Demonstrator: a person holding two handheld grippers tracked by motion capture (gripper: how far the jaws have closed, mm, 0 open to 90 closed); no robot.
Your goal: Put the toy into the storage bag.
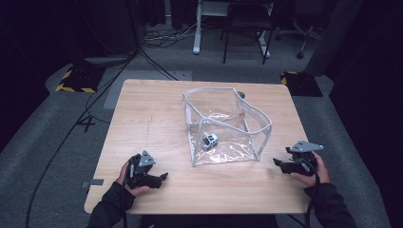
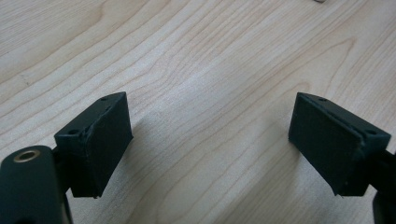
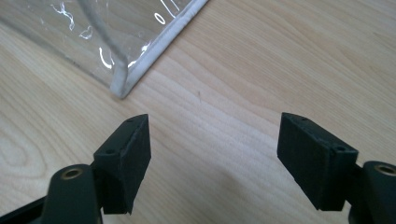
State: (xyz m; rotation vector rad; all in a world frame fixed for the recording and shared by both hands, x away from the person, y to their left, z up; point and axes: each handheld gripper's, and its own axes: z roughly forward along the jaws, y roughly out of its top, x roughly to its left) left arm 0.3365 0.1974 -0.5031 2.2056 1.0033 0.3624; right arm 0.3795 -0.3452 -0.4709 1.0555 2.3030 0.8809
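My left gripper (image 1: 159, 178) sits low over the wooden table (image 1: 152, 118), near the front edge on my left. Its jaws are wide apart and nothing is between them, just bare wood. My right gripper (image 1: 280, 164) is at the right side of the table, and its jaws are apart too, with nothing in them. Just past my right gripper is a corner of the clear plastic bag (image 1: 228, 126) with the white trim. The bag stands open in the middle of the table. A little toy car (image 1: 209, 141) lies inside it, on the bottom.
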